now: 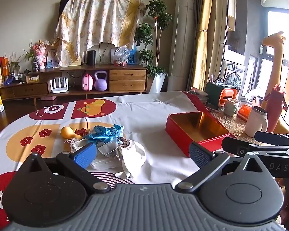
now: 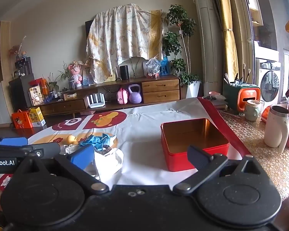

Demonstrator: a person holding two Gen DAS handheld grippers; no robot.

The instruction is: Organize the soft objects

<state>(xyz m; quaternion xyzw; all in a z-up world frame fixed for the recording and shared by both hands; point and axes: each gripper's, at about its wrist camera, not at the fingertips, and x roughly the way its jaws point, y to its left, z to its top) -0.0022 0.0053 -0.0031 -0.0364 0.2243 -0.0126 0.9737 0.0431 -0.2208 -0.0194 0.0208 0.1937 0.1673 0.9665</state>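
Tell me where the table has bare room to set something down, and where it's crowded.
Free: the white cloth between the pile of soft things and the red tin, and the stretch behind both toward the far edge. The tin's inside is empty too. Crowded: the pile itself, and the table's right end with mugs and a brush holder.

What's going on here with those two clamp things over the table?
A person holds a gripper in each hand over a cloth-covered table. The left gripper and right gripper are both open and empty. A pile of soft items lies untouched beside an empty red tin, so sorting hasn't begun.
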